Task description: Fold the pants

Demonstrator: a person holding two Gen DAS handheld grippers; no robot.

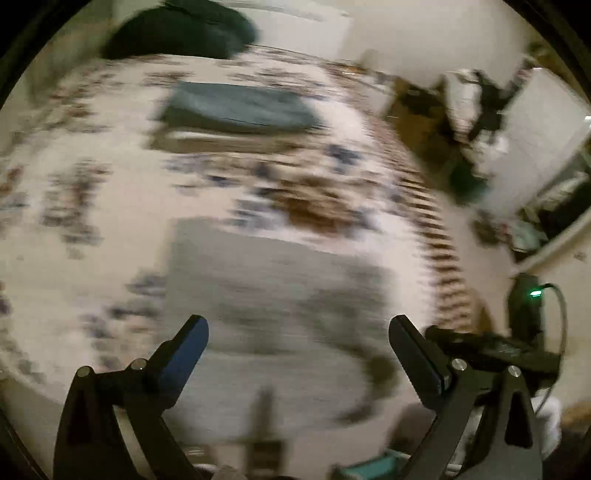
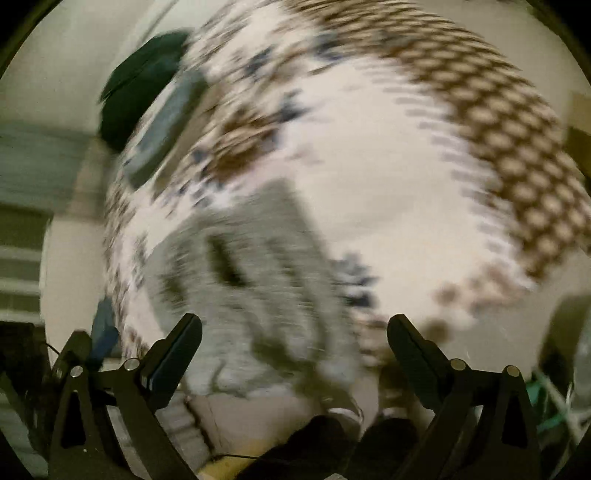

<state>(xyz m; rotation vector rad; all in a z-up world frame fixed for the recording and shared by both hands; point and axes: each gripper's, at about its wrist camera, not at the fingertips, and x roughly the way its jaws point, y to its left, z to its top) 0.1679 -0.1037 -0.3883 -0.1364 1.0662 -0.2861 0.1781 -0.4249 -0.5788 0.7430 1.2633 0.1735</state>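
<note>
I observe both grippers, left gripper [image 1: 298, 325] and right gripper [image 2: 294, 323], spread wide and empty above blurred grey pants [image 1: 266, 288] on the patterned bedspread [image 1: 110, 110].

A home bedroom: a bed with a patterned bedspread [image 1: 110, 229] fills the view, a dark pillow [image 1: 177, 29] lies at its far end, folded clothes [image 1: 236, 107] are stacked on it, and clutter [image 1: 480, 110] lines the far right floor.
</note>
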